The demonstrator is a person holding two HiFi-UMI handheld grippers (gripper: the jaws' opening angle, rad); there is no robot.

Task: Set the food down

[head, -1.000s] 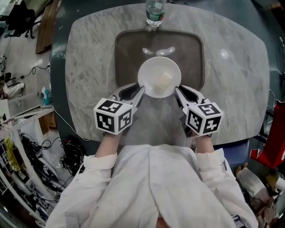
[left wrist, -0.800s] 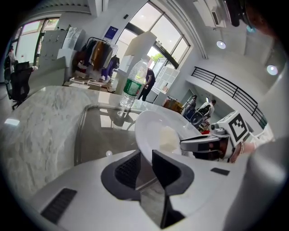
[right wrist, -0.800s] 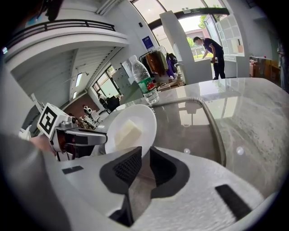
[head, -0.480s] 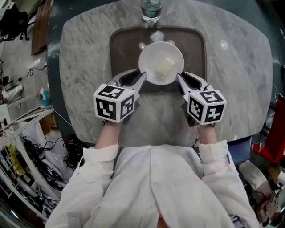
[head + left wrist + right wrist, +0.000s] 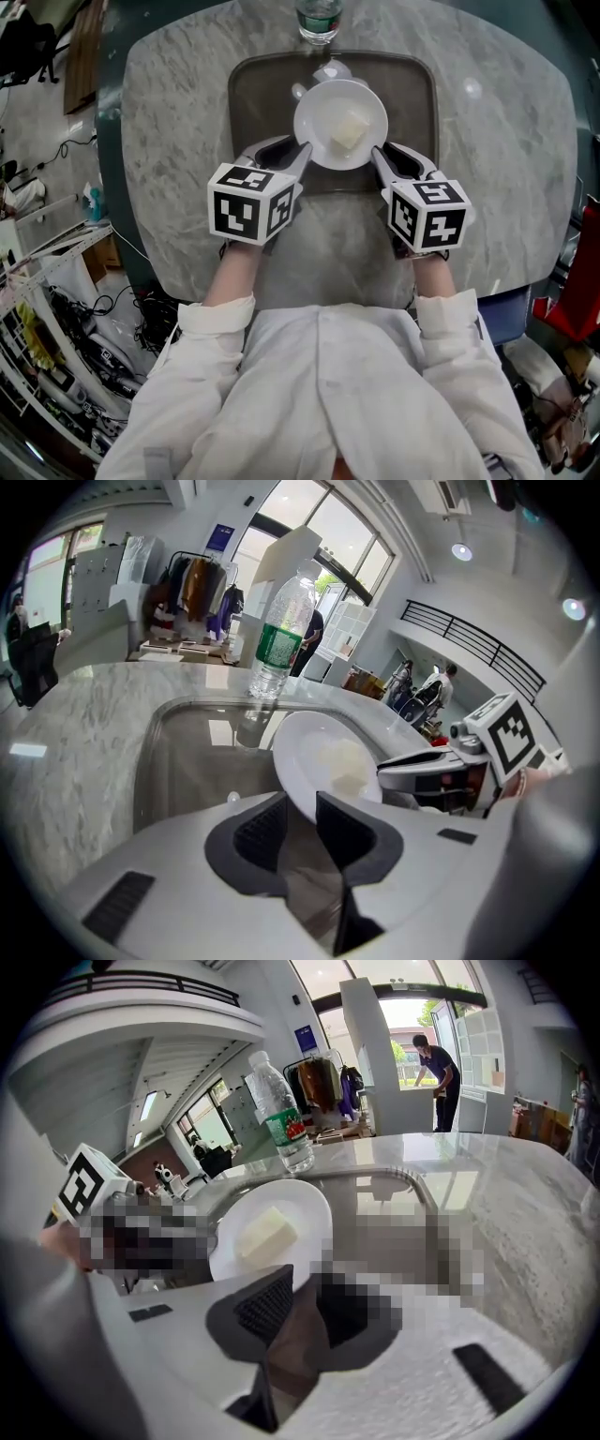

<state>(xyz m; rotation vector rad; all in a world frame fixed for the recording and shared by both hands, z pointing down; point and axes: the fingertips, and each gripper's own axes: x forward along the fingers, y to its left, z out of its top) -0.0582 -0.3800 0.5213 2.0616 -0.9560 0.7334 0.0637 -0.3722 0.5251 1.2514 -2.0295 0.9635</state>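
Starting with the head view: a white plate (image 5: 340, 124) sits over the near half of a brown tray (image 5: 253, 94), which lies on a grey marble table (image 5: 169, 141). A pale yellow food block (image 5: 349, 131) lies on the plate, slightly right of its centre. The left gripper (image 5: 302, 155) meets the plate rim at its near-left edge. The right gripper (image 5: 377, 159) meets the rim at its near-right edge. A water bottle (image 5: 319, 19) stands on the table just past the far edge of the tray. This view does not show whether the underside of the plate touches the tray.

Left gripper view: the two dark ribbed pads stand a narrow gap apart, and the plate (image 5: 319, 761) rim is clamped between them. The plate appears tilted in this view, with the tray (image 5: 187, 752) surface behind it. The water bottle (image 5: 279, 635) stands upright beyond the tray. The right gripper (image 5: 422, 771) is visible at the opposite side of the plate.

Right gripper view: the jaws are set narrow, with the near rim of the plate (image 5: 272, 1232) gripped between them. One pad is covered by a mosaic patch. The food block (image 5: 264, 1232) lies on the plate. The water bottle (image 5: 281, 1110) stands behind it. A person (image 5: 436, 1063) stands far in the background, by a window.
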